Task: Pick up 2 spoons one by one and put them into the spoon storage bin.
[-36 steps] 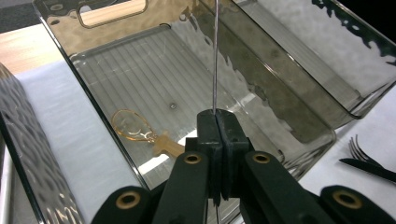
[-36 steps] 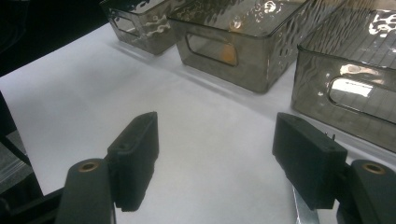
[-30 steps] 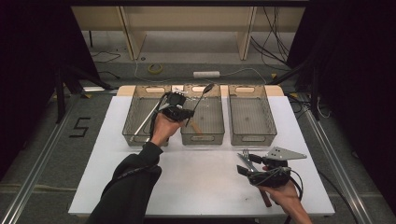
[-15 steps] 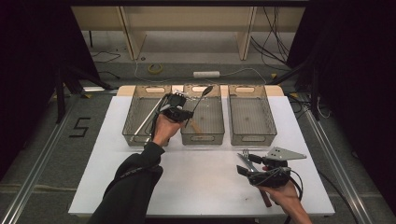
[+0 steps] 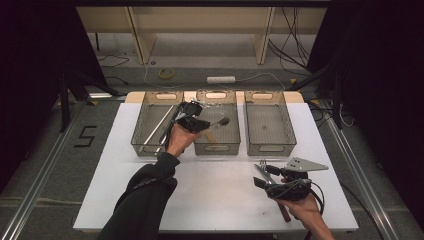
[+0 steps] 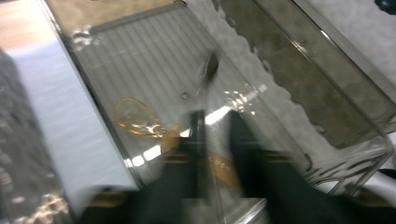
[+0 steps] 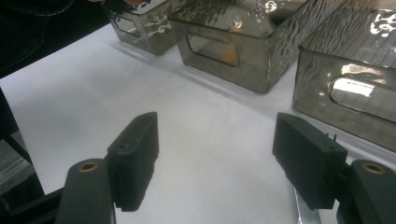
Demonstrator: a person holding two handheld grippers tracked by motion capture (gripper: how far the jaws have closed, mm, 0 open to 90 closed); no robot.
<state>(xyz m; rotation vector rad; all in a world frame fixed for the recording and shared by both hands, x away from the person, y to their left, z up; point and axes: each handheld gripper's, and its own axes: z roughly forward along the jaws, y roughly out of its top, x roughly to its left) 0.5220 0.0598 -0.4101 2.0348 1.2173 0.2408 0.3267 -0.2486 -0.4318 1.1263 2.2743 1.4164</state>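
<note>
My left gripper (image 5: 204, 124) hovers over the middle clear bin (image 5: 217, 148), and its jaws have just been opening. In the blurred left gripper view the jaws (image 6: 215, 117) stand a little apart with nothing pinched between them. A dark spoon (image 5: 220, 121) lies in that bin, also seen ahead of the jaws (image 6: 210, 70), beside an amber spoon (image 6: 135, 116). My right gripper (image 5: 262, 175) rests low over the white table at the front right. It is open (image 7: 215, 135) with bare table between its pads. A fork (image 5: 262, 165) lies under it.
Three clear bins stand in a row at the back of the white table (image 5: 215, 190). The left bin (image 5: 145, 142) holds long metal utensils (image 5: 156, 129); the right bin (image 5: 270, 145) looks bare. The person's left sleeve (image 5: 145, 195) crosses the table's front left.
The dark spoon, earlier held up at a slant above the middle bin by the left gripper, has been let go and now lies in that bin. The right gripper has not moved.
</note>
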